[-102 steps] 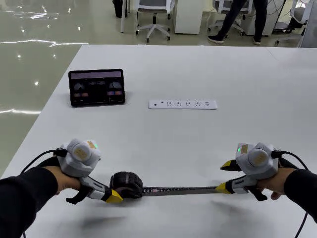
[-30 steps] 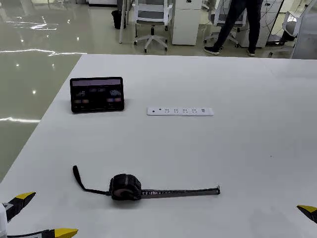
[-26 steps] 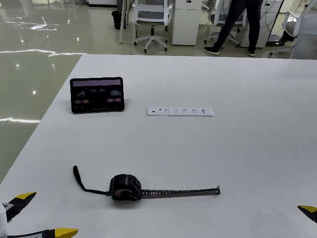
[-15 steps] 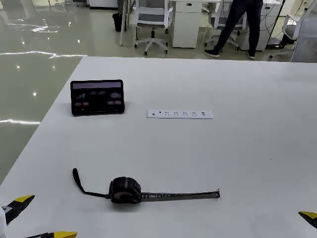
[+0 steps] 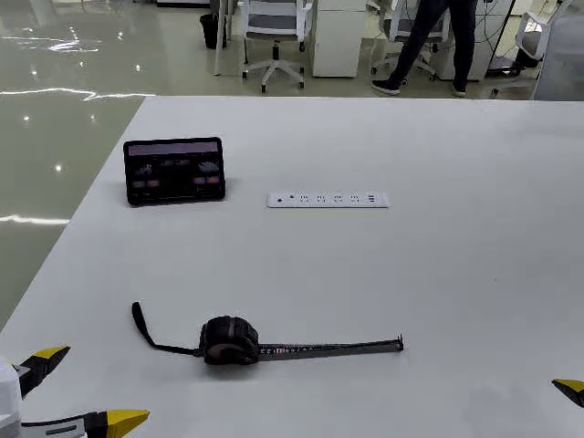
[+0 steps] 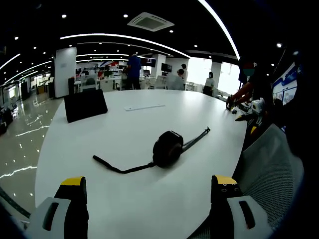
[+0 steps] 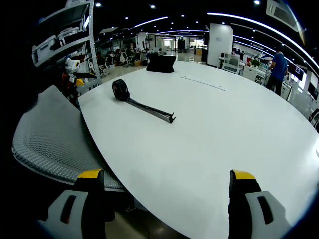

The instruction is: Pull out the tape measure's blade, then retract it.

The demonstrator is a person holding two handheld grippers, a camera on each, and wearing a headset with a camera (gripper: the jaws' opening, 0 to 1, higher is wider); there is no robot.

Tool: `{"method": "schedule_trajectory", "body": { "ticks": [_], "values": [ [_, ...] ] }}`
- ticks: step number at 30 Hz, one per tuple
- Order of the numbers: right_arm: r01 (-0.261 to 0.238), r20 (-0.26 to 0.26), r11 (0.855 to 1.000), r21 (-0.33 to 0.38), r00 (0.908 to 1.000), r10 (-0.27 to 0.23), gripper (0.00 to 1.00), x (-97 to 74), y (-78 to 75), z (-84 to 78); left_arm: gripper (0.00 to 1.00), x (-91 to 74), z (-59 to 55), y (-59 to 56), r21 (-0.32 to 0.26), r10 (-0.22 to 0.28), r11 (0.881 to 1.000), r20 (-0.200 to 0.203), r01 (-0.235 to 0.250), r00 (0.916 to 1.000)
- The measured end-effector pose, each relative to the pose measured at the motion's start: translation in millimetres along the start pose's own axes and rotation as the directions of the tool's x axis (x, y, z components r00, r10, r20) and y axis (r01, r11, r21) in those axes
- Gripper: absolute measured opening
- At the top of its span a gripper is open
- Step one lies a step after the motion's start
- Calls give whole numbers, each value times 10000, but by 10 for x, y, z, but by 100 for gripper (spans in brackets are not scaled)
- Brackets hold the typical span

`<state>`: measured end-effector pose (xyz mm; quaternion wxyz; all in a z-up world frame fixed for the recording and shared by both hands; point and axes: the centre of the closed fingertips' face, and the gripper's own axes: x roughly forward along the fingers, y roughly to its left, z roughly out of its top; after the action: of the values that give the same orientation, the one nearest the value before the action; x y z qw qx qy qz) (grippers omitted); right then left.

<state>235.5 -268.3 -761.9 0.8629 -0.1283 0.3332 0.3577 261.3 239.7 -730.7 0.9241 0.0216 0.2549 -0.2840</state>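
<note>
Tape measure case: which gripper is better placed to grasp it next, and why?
Probably left. The left gripper, jaws open, sits nearer the case; the right gripper is beyond the blade's hook.

Bare tabletop (image 5: pixel 456 274) surrounds the tape measure (image 5: pixel 230 340); tablet (image 5: pixel 174 170) and power strip (image 5: pixel 328 199) lie well beyond.

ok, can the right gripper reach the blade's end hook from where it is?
Probably yes. The right gripper is open near the table edge, and the end hook lies ahead of it on bare tabletop, with nothing between them.
</note>
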Motion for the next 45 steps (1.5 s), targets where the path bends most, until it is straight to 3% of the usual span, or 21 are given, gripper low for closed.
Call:
{"method": "schedule_trajectory", "body": {
  "ticks": [11,17,24,29,30,33,37,42,45],
  "values": [
    [-290,-25,9996,-18,9996,290,100,49,23,6,100,48,-4,-3,-61,-15,10000,8,15,10000],
    [-389,-196,9991,-147,9991,386,100,91,-7,-9,100,142,-76,4,-187,11,9998,-253,-15,9997],
    [-629,-401,9968,-484,9973,610,100,142,-135,109,100,334,88,10,-409,116,9991,-162,-123,9998],
    [-826,-524,9927,-877,9956,782,100,279,-210,278,100,535,189,69,-534,547,9970,-254,-560,9982],
    [-850,-477,9922,-913,9956,809,100,304,-245,345,100,583,244,102,-658,826,9943,-150,-834,9965],
    [-1108,-632,9867,-1190,9926,1039,100,380,-315,445,100,676,306,142,-1101,1397,9836,-331,-1426,9896],
    [-1405,-1009,9719,-1887,9872,1232,100,489,-414,615,100,843,409,38,-1170,1600,9796,-394,-1636,9863],
    [-1790,-1153,9579,-2247,9810,1562,98,610,-497,806,100,1029,467,-120,-1078,1893,9752,-477,-1934,9808],
    [-2360,-1541,9419,-2392,9669,2031,97,714,-448,877,100,1131,448,-124,-1541,2565,9529,-494,-2611,9653]
  ]
}}
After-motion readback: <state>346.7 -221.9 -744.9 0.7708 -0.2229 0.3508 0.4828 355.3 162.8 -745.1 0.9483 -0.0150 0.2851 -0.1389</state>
